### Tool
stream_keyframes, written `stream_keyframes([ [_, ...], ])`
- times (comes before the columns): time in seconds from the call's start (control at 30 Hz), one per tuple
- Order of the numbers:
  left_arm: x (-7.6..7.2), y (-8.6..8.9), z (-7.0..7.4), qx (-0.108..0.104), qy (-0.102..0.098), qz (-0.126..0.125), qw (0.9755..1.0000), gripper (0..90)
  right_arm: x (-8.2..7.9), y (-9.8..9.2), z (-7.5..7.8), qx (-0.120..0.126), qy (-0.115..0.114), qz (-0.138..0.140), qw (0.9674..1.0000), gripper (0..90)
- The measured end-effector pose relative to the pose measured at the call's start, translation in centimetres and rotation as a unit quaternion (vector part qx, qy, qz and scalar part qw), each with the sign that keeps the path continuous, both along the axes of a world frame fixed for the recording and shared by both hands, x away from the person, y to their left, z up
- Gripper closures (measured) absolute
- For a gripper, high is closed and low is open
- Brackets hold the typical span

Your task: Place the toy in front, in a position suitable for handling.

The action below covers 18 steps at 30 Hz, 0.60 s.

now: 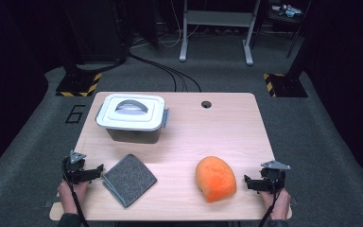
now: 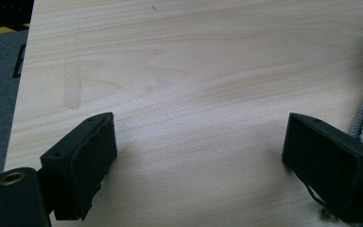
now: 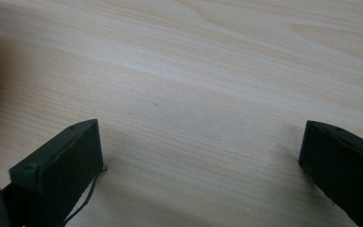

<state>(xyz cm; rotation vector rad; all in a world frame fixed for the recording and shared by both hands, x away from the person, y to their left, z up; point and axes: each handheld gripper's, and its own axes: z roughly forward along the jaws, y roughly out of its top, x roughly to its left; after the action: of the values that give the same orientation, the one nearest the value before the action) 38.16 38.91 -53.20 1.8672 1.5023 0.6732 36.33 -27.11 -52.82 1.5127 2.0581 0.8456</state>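
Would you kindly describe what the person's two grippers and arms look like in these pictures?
Both the left gripper and the right gripper are black, each topped by a grey three-cornered plate, with a dark cable trailing back along the hand. Their jaws are blocky black slabs with small screw holes; the left gripper view shows a brass-coloured ring. A dark sleeve covers the left forearm.

Overhead view; two close table (image 1: 179, 142) views

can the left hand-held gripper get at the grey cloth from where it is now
Probably yes: the left hand-held gripper stands open right beside the grey cloth, with nothing lying between them on the table.
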Motion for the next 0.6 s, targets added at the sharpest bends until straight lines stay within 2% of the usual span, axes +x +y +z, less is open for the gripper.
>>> stream_keyframes([
  [0.13,0.0,0.0,0.0,0.0,0.002,0.0,1.0,10.6,0.1,0.1,0.1,0.001,0.007,0.0,1.0,0.0],
  [0.27,0.0,0.0,0.0,0.0,0.001,0.0,1.0,10.6,0.2,-0.3,0.3,0.012,0.012,-0.002,0.9999,0.0],
  [0.33,0.0,0.1,0.1,0.001,0.004,-0.003,1.0,10.6,-0.1,-0.5,0.8,0.032,0.012,-0.007,0.9994,0.0],
  [0.4,0.0,0.0,0.0,0.0,0.001,0.0,1.0,10.6,-0.2,-0.6,1.1,0.031,0.009,-0.002,0.9995,0.0],
  [0.47,0.0,0.1,0.1,0.001,0.005,-0.002,1.0,10.6,-0.4,-0.5,1.6,0.04,0.01,0.0,0.9992,0.0],
  [0.6,0.0,0.0,0.0,0.0,0.0,0.0,1.0,10.6,-0.7,0.2,3.0,0.051,0.005,0.01,0.9986,0.1],
])
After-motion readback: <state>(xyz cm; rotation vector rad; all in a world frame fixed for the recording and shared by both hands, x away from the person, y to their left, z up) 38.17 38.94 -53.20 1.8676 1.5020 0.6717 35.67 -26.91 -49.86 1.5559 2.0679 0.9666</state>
